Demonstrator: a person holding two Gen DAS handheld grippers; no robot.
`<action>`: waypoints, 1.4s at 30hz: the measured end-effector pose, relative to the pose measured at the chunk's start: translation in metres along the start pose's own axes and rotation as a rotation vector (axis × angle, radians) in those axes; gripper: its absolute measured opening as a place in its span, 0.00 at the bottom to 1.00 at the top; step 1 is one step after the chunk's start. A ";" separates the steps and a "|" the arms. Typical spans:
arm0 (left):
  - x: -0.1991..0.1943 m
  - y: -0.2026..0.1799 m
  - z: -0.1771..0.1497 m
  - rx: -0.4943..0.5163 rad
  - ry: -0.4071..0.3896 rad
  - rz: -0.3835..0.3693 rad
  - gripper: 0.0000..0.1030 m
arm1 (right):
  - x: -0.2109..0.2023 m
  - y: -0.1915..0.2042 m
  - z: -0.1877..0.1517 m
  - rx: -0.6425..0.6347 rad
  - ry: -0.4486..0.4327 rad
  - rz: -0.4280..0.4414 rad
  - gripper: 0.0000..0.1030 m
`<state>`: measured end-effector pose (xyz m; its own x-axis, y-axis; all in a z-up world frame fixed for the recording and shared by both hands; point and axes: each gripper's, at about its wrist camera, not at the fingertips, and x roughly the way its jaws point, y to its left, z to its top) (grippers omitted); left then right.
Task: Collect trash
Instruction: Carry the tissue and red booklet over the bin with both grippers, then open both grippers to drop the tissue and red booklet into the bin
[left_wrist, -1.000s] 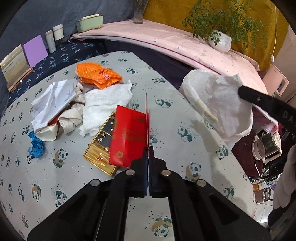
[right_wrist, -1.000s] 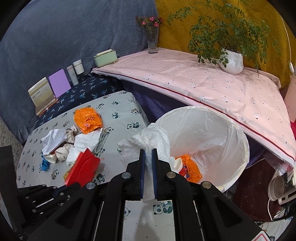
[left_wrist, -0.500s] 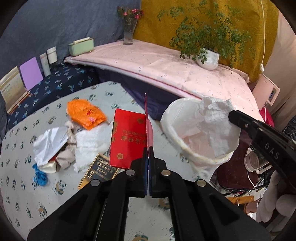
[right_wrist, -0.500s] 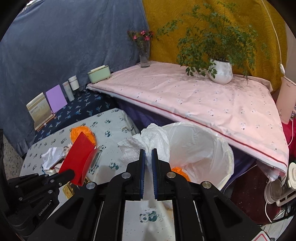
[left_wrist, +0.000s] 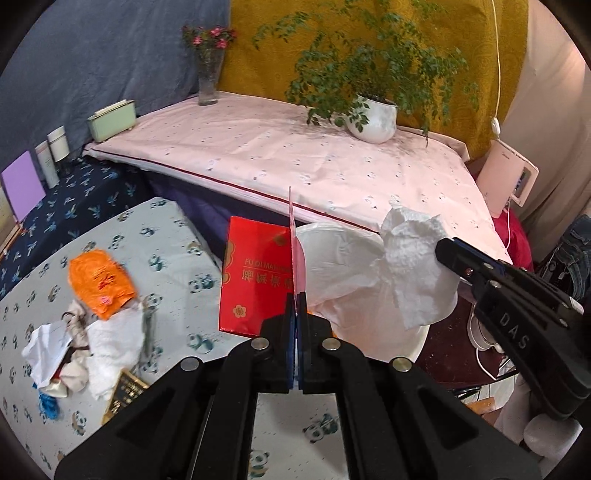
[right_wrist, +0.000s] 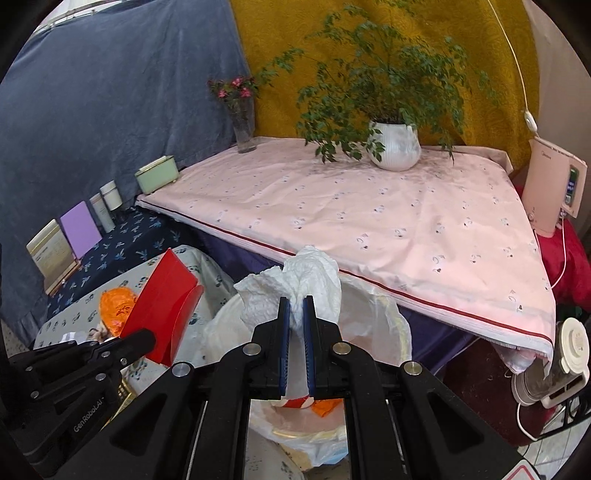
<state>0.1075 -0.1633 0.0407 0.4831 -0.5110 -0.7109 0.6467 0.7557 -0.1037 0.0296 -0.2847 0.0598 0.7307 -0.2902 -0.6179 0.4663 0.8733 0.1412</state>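
Observation:
My left gripper (left_wrist: 295, 299) is shut on a flat red box (left_wrist: 255, 280) and holds it in the air at the near rim of the white-lined trash bin (left_wrist: 332, 251). My right gripper (right_wrist: 295, 302) is shut on a crumpled white tissue (right_wrist: 306, 280) and holds it above the bin (right_wrist: 373, 314); the tissue also shows in the left wrist view (left_wrist: 413, 266). Orange trash (right_wrist: 325, 406) lies inside the bin. The red box also shows in the right wrist view (right_wrist: 162, 306).
On the panda-print table (left_wrist: 170, 236) lie an orange wrapper (left_wrist: 99, 284), white tissues (left_wrist: 114, 339), crumpled paper (left_wrist: 48, 347), a blue scrap (left_wrist: 48, 402) and a black-gold box (left_wrist: 125, 391). Behind is a pink-covered table (left_wrist: 295, 155) with a potted plant (left_wrist: 373, 118) and a vase (left_wrist: 208, 81).
Both grippers have risen and moved toward the bin. The red box has come up off the table to the bin's rim; the tissue now hangs over the bin.

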 end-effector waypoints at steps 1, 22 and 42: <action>0.005 -0.003 0.001 0.005 0.005 -0.005 0.00 | 0.003 -0.004 0.000 0.005 0.005 -0.004 0.07; 0.030 0.004 0.010 -0.055 -0.015 0.024 0.65 | 0.015 -0.013 0.013 0.043 -0.023 -0.018 0.37; -0.026 0.070 0.000 -0.202 -0.085 0.111 0.65 | -0.016 0.049 0.018 -0.045 -0.065 0.068 0.47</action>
<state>0.1402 -0.0973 0.0514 0.5984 -0.4466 -0.6652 0.4596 0.8714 -0.1717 0.0494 -0.2441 0.0905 0.7916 -0.2529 -0.5563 0.3924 0.9082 0.1454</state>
